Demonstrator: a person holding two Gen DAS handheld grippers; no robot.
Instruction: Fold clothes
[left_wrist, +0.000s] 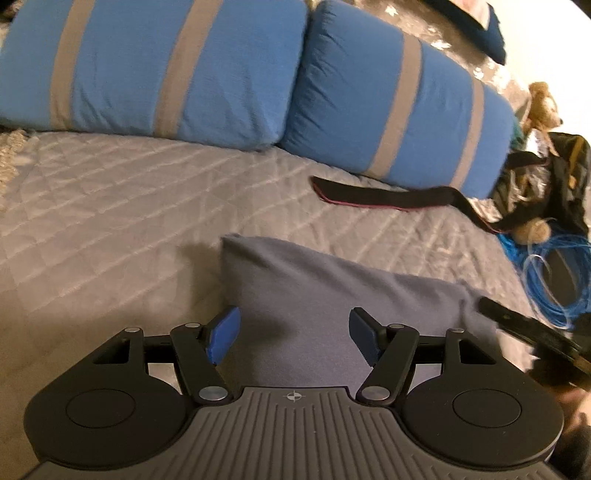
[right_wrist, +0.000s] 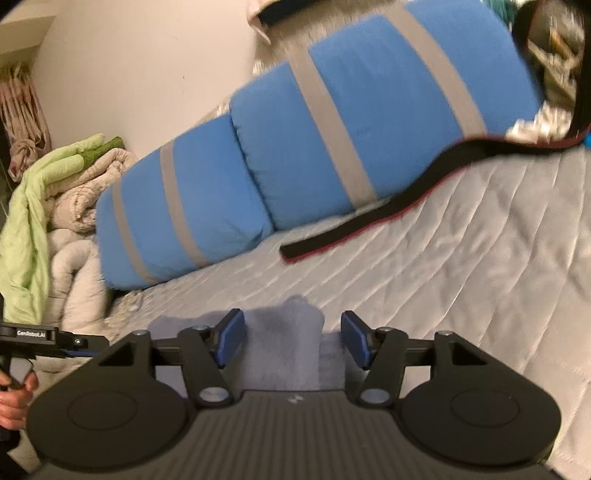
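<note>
A grey-blue garment (left_wrist: 332, 295) lies folded flat on the quilted grey bedspread (left_wrist: 110, 206). My left gripper (left_wrist: 293, 336) is open and empty, its blue pads (left_wrist: 223, 334) hovering over the garment's near left part. In the right wrist view the same garment (right_wrist: 288, 332) shows a raised fold between the fingers. My right gripper (right_wrist: 291, 338) is open and empty over it. The right gripper also shows at the right edge of the left wrist view (left_wrist: 524, 328), and the left gripper at the left edge of the right wrist view (right_wrist: 40, 338).
Two blue pillows with grey stripes (left_wrist: 177, 70) (left_wrist: 399, 110) lie along the far side of the bed. A black strap with red edging (left_wrist: 384, 197) lies before them. A blue cable coil (left_wrist: 554, 280), a teddy bear (left_wrist: 543, 99) and a black bag sit at right. Green and beige blankets (right_wrist: 44, 192) are piled at left.
</note>
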